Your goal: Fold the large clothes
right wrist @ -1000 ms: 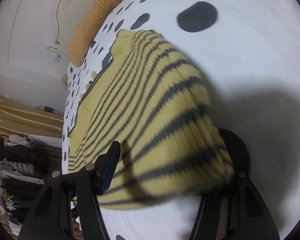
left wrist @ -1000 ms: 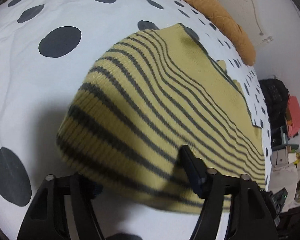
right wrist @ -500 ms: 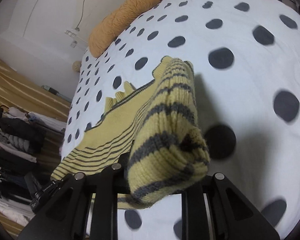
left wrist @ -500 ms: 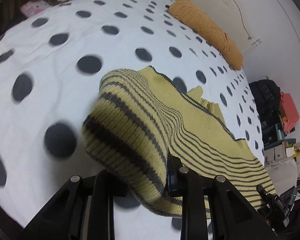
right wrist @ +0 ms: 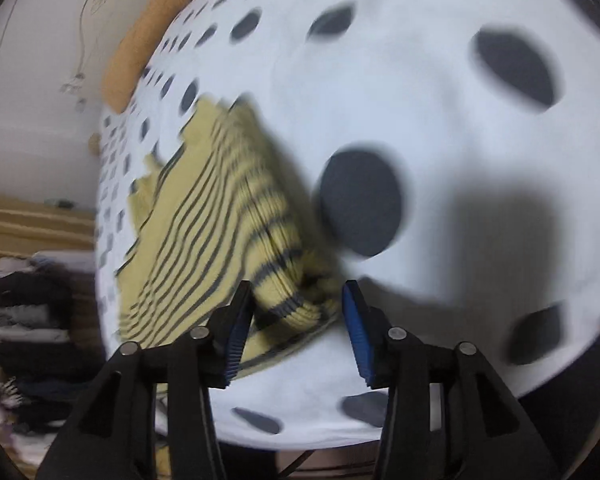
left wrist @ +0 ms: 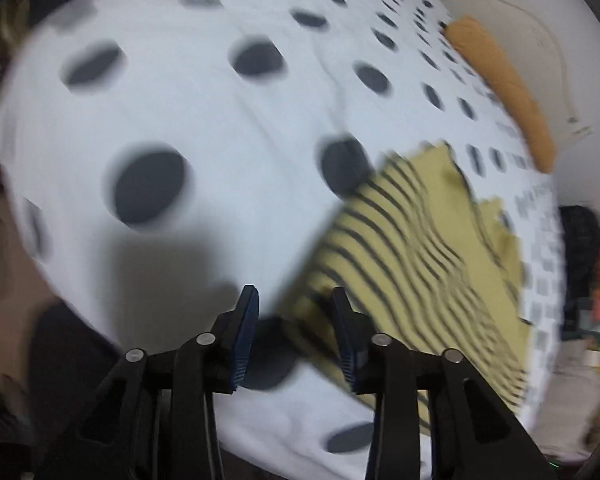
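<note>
A yellow knit sweater with dark stripes (left wrist: 420, 260) lies doubled over on the white bedcover with dark dots (left wrist: 220, 140). In the left wrist view it sits to the right of my left gripper (left wrist: 294, 334). That gripper's jaws are opening with only bedcover between them; the sweater's edge is just past the right pad. In the right wrist view the sweater (right wrist: 204, 216) is on the left and its ribbed folded edge (right wrist: 292, 304) lies between the jaws of my right gripper (right wrist: 298, 330). These jaws are opening too, and the right pad stands apart from the knit. Both views are blurred.
An orange bolster pillow (left wrist: 504, 88) (right wrist: 148, 48) lies along the far edge of the bed by the white wall. Bags and boxes (left wrist: 588, 272) crowd the floor beyond the bed. Stacked clothes (right wrist: 28, 320) stand at the left. The bed's near edge runs just below both grippers.
Both grippers held the sweater's ribbed edge lifted off the bed. Now both have let go and the sweater lies folded over on the bedcover. Both cameras have swung sideways, blurring the views.
</note>
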`<state>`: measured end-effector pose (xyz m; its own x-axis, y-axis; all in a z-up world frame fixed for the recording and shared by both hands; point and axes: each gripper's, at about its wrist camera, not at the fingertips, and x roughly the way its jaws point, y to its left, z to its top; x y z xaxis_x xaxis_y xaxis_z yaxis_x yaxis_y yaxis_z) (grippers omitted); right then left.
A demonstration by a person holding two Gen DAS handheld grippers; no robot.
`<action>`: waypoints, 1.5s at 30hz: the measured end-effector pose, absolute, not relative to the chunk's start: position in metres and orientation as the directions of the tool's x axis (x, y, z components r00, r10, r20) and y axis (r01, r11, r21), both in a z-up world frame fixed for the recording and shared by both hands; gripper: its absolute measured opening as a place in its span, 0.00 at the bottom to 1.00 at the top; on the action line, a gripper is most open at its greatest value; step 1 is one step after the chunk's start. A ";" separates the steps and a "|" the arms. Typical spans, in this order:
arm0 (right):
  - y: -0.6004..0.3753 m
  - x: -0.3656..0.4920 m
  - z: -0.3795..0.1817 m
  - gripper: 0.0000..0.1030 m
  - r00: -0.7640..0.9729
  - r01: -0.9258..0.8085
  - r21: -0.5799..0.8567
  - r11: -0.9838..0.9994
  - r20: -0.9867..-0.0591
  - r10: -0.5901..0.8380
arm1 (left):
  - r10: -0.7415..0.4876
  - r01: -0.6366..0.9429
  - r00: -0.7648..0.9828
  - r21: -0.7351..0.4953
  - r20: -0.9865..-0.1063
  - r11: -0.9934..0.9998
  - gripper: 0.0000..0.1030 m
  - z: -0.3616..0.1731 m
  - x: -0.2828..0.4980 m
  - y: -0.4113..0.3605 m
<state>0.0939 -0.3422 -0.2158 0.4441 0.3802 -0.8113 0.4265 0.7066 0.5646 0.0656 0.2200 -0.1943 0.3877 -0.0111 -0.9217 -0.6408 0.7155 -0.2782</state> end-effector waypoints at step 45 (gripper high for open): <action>-0.233 0.131 -0.183 0.22 0.476 0.249 0.445 0.860 -0.830 0.292 | 0.021 -0.529 0.329 -0.166 -0.944 0.832 0.12 -0.193 0.048 0.164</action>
<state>0.1310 -0.2328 -0.1832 0.4755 0.2917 -0.8299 0.2492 0.8601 0.4451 0.0479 0.1637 -0.1929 0.3294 0.0211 -0.9440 -0.5286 0.8325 -0.1659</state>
